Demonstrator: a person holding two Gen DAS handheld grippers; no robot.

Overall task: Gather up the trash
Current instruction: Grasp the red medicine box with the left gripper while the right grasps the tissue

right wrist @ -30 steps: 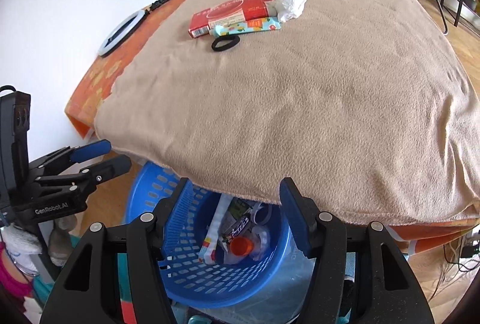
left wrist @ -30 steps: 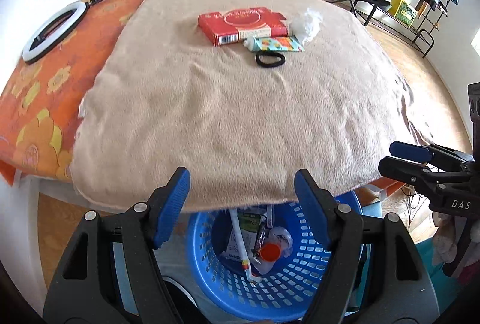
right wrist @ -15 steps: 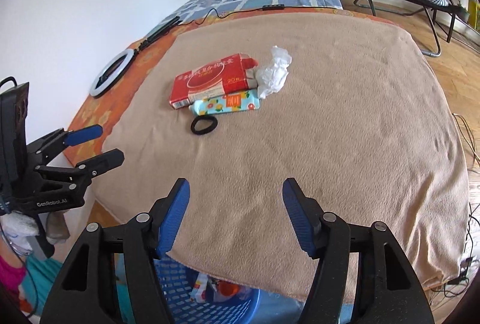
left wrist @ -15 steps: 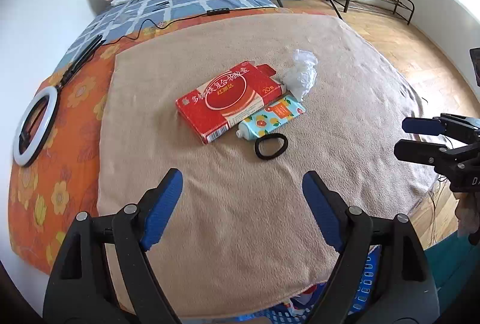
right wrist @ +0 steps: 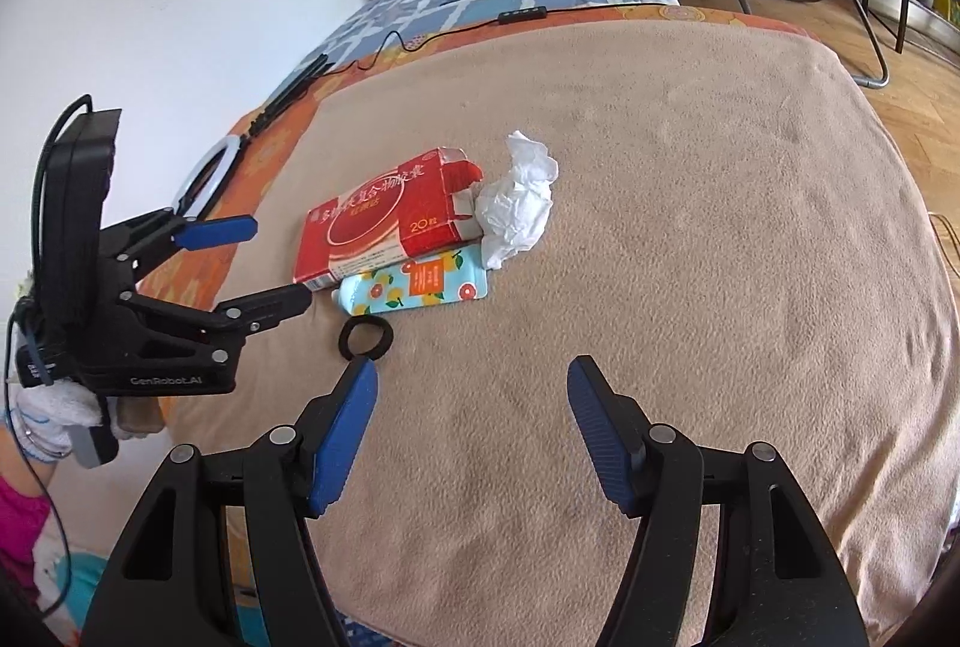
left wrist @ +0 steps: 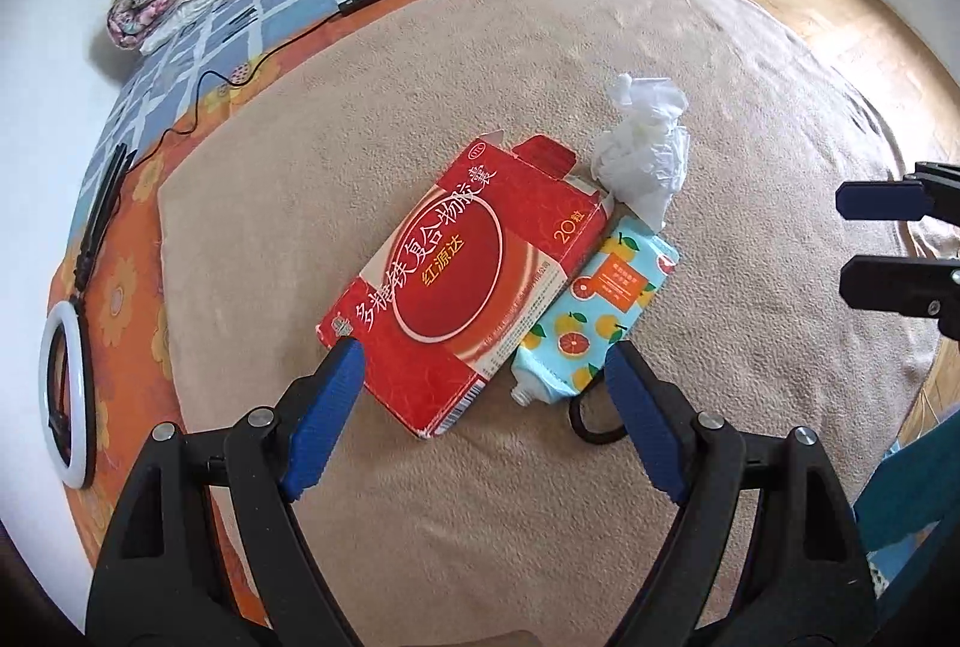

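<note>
- Beige blanket (left wrist: 336, 155) on the bed, bit of trash in the middle.
- Left gripper (left wrist: 480, 389): jaws wide apart, straddling the red box (left wrist: 468, 281), so looks like the reach-in step.
- Right gripper (right wrist: 471, 431): also spread, holding nothing.
- Next: lower, squeeze the box; tube (left wrist: 600, 311) and tissue (left wrist: 645, 161) touch it.

A flattened red carton (left wrist: 474, 281) with open end flaps lies just ahead of the left hand-held gripper (left wrist: 480, 365), a citrus-print tube (left wrist: 600, 311) alongside it, crumpled white tissue (left wrist: 645, 155) touching beyond, a black hair tie (right wrist: 365, 338) nearest.
</note>
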